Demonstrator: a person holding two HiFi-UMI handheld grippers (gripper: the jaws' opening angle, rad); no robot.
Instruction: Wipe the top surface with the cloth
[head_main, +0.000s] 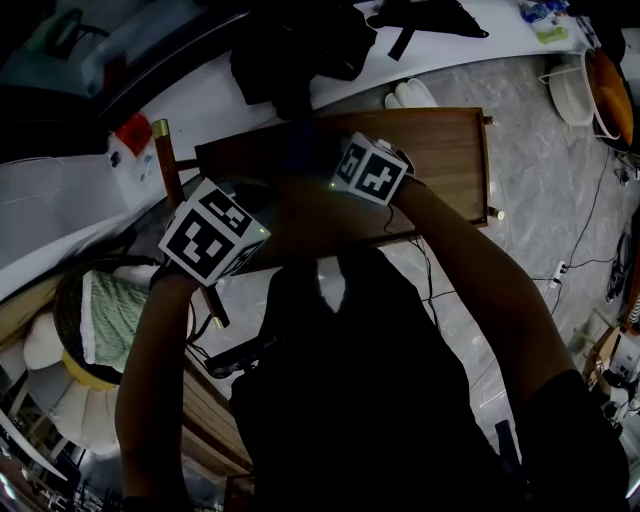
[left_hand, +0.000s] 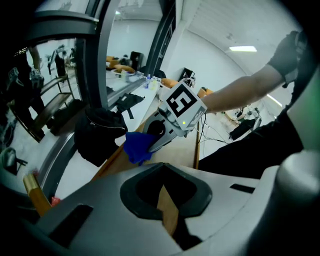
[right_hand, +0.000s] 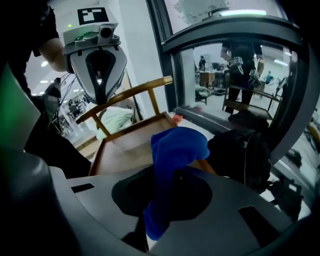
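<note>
A blue cloth (right_hand: 172, 150) hangs bunched from my right gripper (right_hand: 165, 200), which is shut on it. In the left gripper view the same blue cloth (left_hand: 136, 146) sits at the tips of the right gripper (left_hand: 150, 142), just above the far end of the wooden table top (left_hand: 177, 155). My left gripper (right_hand: 100, 97) is held up in the air off the table's other end, its jaws together with nothing in them. From the head view both marker cubes hide the jaws: the left gripper (head_main: 213, 235) is off the table's near left corner and the right gripper (head_main: 370, 168) is over the wooden table top (head_main: 445, 150).
A black bag (head_main: 300, 45) lies on the white ledge (head_main: 200, 105) behind the table. A wooden chair (right_hand: 127, 95) and a wicker seat with a green cushion (head_main: 112, 320) stand to the left. Cables (head_main: 590, 255) trail over the floor at right.
</note>
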